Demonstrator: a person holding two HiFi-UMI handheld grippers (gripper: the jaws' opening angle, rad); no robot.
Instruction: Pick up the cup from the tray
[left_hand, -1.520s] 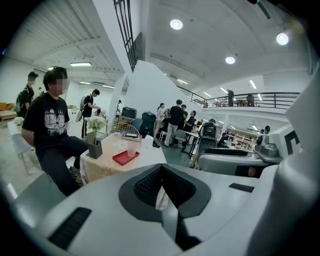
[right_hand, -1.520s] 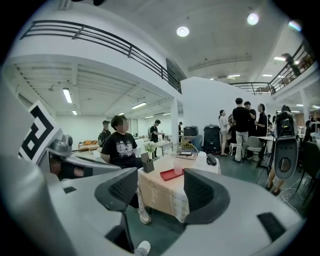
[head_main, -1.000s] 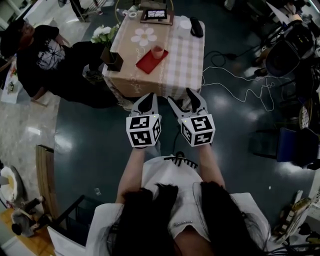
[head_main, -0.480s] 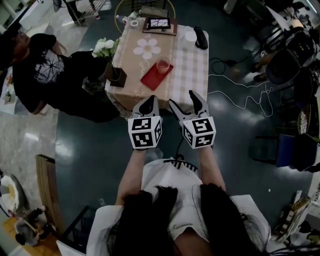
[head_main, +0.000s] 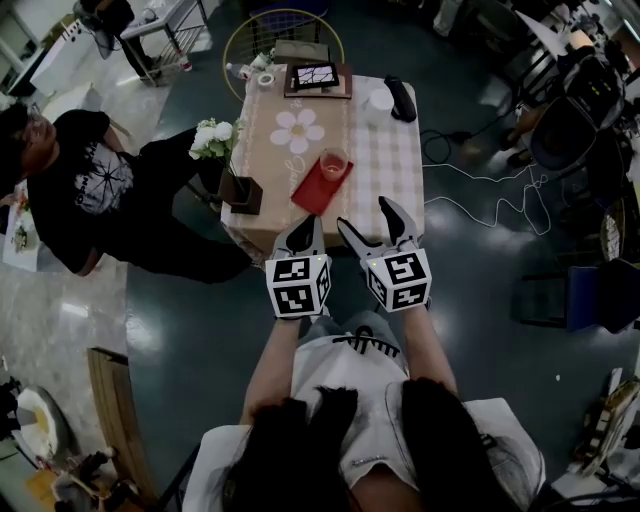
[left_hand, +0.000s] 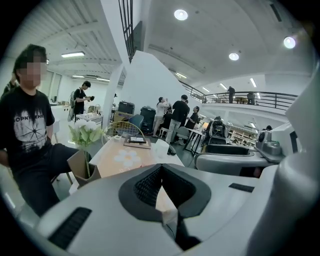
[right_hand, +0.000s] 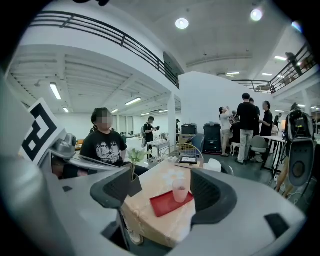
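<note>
A pink translucent cup (head_main: 333, 163) stands upright on the far end of a red tray (head_main: 315, 190) on the checked tablecloth of a small table (head_main: 375, 160). Both grippers hover side by side off the table's near edge, short of the tray. My left gripper (head_main: 303, 236) is shut and holds nothing; in its own view the dark pads (left_hand: 150, 185) meet at their tips. My right gripper (head_main: 367, 220) is open and its jaws are opening, with nothing between them. The right gripper view frames the distant cup (right_hand: 180, 190) and tray (right_hand: 167, 202) in the gap of my right gripper (right_hand: 162, 196).
A box vase of white flowers (head_main: 228, 165) stands at the table's left edge. At the far end lie a framed tablet (head_main: 315, 77), a white bowl (head_main: 380, 98) and a black object (head_main: 401, 98). A person in black (head_main: 90, 190) sits at the left. Cables (head_main: 480, 190) trail on the floor at the right.
The table, with its tray and cup, has slid lower in the head view and closer to both grippers. The right jaws stand a little wider apart.
</note>
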